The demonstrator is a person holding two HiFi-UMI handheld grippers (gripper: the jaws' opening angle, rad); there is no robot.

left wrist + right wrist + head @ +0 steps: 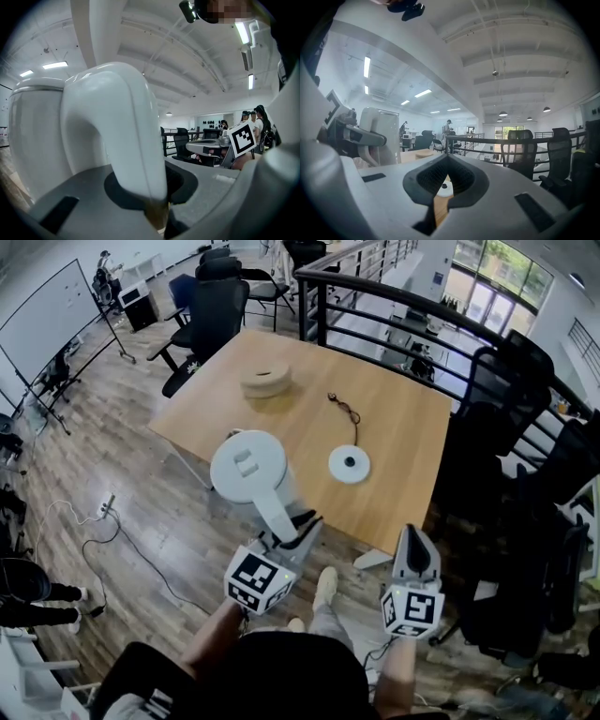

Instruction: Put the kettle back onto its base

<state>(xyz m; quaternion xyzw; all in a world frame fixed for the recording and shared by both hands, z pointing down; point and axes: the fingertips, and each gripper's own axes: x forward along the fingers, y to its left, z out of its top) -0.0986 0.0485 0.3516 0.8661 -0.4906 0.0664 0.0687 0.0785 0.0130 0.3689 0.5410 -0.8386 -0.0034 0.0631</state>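
A white kettle hangs over the near left edge of the wooden table. My left gripper is shut on its curved handle, which fills the left gripper view between the jaws. The kettle's round white base lies flat on the table to the right of the kettle, and its dark cord runs away from me. My right gripper hovers at the near table edge, right of the base, shut and empty. In the right gripper view, the base shows just below the closed jaws, with the kettle at left.
A beige round object lies on the far left part of the table. Black office chairs stand behind the table and at right. A black railing runs past the far right side. Cables trail on the wood floor at left.
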